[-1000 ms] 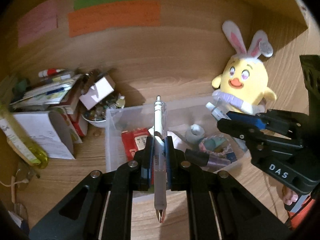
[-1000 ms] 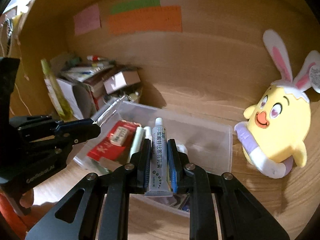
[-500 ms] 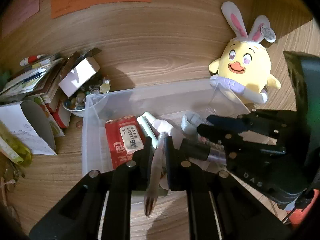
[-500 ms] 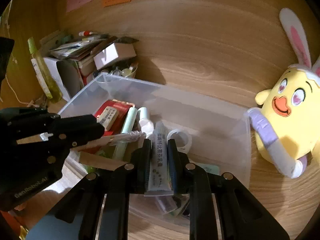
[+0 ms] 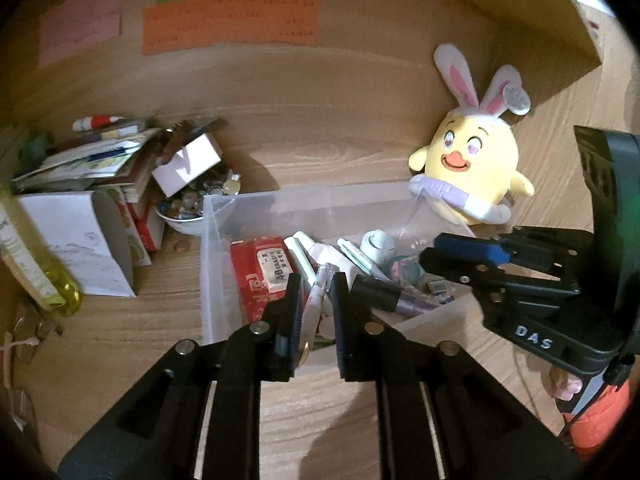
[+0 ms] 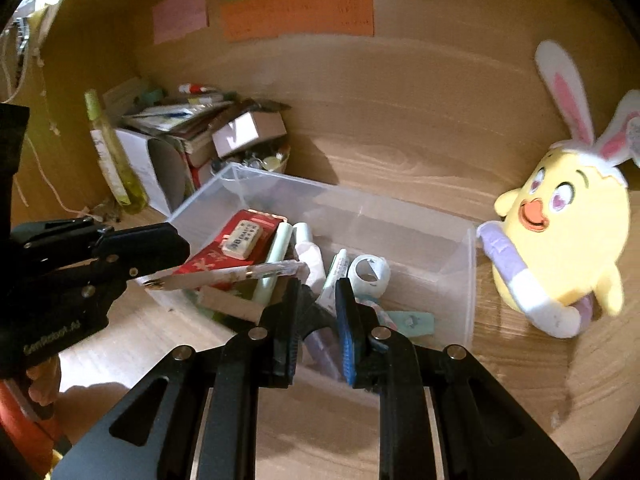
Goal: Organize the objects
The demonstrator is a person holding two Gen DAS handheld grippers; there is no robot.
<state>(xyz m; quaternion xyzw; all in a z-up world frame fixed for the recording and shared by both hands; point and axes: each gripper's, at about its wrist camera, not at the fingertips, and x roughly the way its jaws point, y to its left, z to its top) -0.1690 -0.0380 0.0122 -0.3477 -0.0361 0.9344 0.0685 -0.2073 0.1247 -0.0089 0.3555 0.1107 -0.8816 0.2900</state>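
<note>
A clear plastic bin [image 5: 208, 264] [image 6: 468, 280] on the wooden desk holds a red packet, an eraser, tubes and a tape roll. My left gripper [image 5: 314, 304] is open over the bin's near edge; a clear pen [image 5: 314, 300] [image 6: 240, 276] lies loose between its fingers, tilted, its tip past the bin's rim. My right gripper [image 6: 316, 312] is open and empty over the bin. The white tube [image 6: 334, 274] it held lies in the bin just beyond its fingers, also seen in the left wrist view [image 5: 356, 260].
A yellow bunny-eared plush [image 5: 472, 176] [image 6: 560, 232] sits right of the bin. A pile of books, boxes and a bowl of small items [image 5: 192, 200] stands at the left with a yellow-green bottle [image 6: 116, 160]. Paper notes [image 6: 296, 12] are stuck on the back wall.
Both grippers lowered over the bin and opened. The right one dropped the white tube into the bin. The left one loosened on the pen, which tilted between its fingers.
</note>
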